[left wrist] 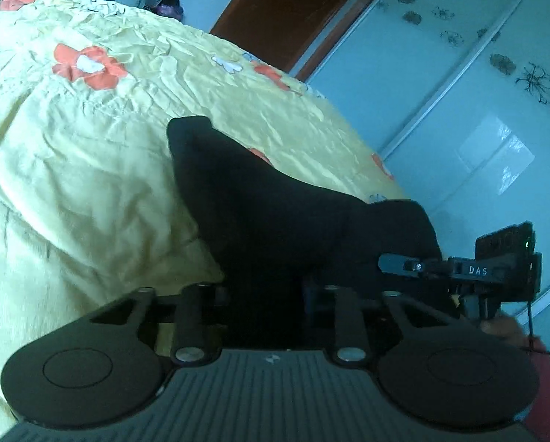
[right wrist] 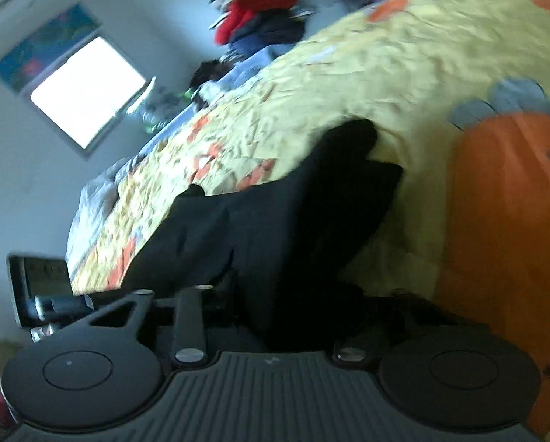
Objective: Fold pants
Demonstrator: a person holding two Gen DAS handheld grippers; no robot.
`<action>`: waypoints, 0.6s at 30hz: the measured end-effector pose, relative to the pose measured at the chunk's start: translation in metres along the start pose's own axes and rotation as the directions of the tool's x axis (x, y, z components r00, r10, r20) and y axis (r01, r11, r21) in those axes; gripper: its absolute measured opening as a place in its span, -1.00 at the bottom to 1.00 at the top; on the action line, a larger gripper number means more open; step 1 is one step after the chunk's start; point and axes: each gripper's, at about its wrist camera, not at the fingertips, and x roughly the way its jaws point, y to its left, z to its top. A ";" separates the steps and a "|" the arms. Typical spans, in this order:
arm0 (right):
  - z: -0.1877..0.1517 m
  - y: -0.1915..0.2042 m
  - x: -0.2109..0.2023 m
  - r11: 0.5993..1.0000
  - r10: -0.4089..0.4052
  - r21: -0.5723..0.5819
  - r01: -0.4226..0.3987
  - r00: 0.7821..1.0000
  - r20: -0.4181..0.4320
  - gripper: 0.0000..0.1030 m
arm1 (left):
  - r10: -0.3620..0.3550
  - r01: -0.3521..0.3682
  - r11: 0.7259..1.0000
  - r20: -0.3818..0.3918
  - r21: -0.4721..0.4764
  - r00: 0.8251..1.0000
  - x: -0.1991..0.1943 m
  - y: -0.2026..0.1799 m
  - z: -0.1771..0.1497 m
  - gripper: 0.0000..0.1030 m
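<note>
In the left wrist view, the left gripper (left wrist: 265, 291) at bottom centre is narrowed onto the black pants (left wrist: 275, 213), whose cloth fills the gap between its fingers and spreads up toward frame centre over the yellow flowered bedspread (left wrist: 90, 147). The right gripper (left wrist: 396, 263) reaches in from the lower right, touching the same cloth. In the right wrist view its fingers are buried in the pants, pinching them.

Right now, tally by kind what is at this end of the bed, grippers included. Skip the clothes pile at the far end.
Black pants: 1
Grippers: 2 (left gripper, right gripper)
Yellow flowered bedspread: 1
Orange plush item: 1
Total: 5
</note>
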 end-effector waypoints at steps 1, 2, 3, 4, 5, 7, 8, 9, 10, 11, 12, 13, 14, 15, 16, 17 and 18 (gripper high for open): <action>-0.003 -0.001 -0.001 1.000 0.001 0.014 -0.002 1.000 0.007 -0.38 | -0.006 0.007 1.000 0.008 -0.013 1.000 -0.003 0.002 0.000 -0.59; -0.006 0.001 -0.003 1.000 -0.006 0.020 0.006 1.000 0.016 -0.39 | -0.006 0.007 1.000 0.017 -0.016 1.000 -0.006 0.003 0.000 -0.60; -0.007 0.005 -0.004 1.000 -0.012 0.017 0.012 1.000 0.025 -0.41 | 0.003 -0.003 1.000 0.029 -0.005 1.000 -0.008 0.000 0.000 -0.63; -0.009 0.010 -0.006 1.000 -0.008 0.012 0.008 0.999 0.038 -0.43 | 0.009 -0.009 1.000 0.044 0.015 0.999 -0.012 -0.004 -0.001 -0.64; -0.009 0.017 -0.008 1.000 0.003 0.010 -0.003 0.999 0.050 -0.45 | 0.009 -0.011 0.999 0.062 0.039 0.998 -0.018 -0.007 -0.001 -0.65; -0.007 0.029 -0.013 0.999 0.047 -0.009 -0.046 0.997 0.063 -0.46 | -0.006 -0.001 0.997 0.095 0.076 0.995 -0.028 -0.013 0.000 -0.66; -0.003 0.035 -0.014 0.998 0.064 -0.020 -0.063 0.996 0.065 -0.46 | -0.012 0.003 0.996 0.109 0.086 0.994 -0.034 -0.015 0.002 -0.66; 0.000 0.044 -0.015 0.996 0.079 -0.043 -0.076 0.995 0.064 -0.45 | -0.008 -0.005 0.995 0.127 0.098 0.992 -0.039 -0.017 0.005 -0.66; 0.003 0.051 -0.014 0.995 0.089 -0.060 -0.086 0.994 0.063 -0.45 | 0.004 -0.020 0.994 0.150 0.112 0.989 -0.045 -0.019 0.008 -0.66; 0.007 0.059 -0.011 0.992 0.103 -0.075 -0.098 0.993 0.058 -0.45 | 0.016 -0.037 0.992 0.173 0.120 0.985 -0.052 -0.019 0.011 -0.66; 0.011 0.066 -0.007 0.990 0.117 -0.090 -0.111 0.992 0.053 -0.45 | 0.029 -0.054 0.991 0.199 0.122 0.979 -0.061 -0.015 0.015 -0.66; 0.016 0.075 -0.002 0.986 0.129 -0.111 -0.123 0.991 0.045 -0.45 | 0.039 -0.067 0.991 0.216 0.120 0.976 -0.069 -0.012 0.018 -0.66; 0.020 0.081 0.005 0.983 0.137 -0.128 -0.131 0.990 0.040 -0.45 | 0.055 -0.083 0.990 0.232 0.114 0.971 -0.075 -0.008 0.022 -0.66; 0.025 0.088 0.013 0.979 0.149 -0.144 -0.143 0.988 0.032 -0.45 | 0.074 -0.103 0.989 0.247 0.108 0.966 -0.082 -0.002 0.027 -0.66; 0.029 0.092 0.021 0.976 0.160 -0.153 -0.154 0.987 0.025 -0.45 | 0.097 -0.127 0.986 0.254 0.107 0.962 -0.088 0.003 0.031 -0.66; 0.034 0.096 0.032 0.973 0.175 -0.156 -0.170 0.984 0.018 -0.45 | 0.118 -0.149 0.983 0.255 0.104 0.960 -0.093 0.008 0.035 -0.66; 0.038 0.098 0.041 0.970 0.190 -0.153 -0.187 0.982 0.008 -0.45 | 0.141 -0.170 0.981 0.254 0.097 0.957 -0.095 0.014 0.040 -0.66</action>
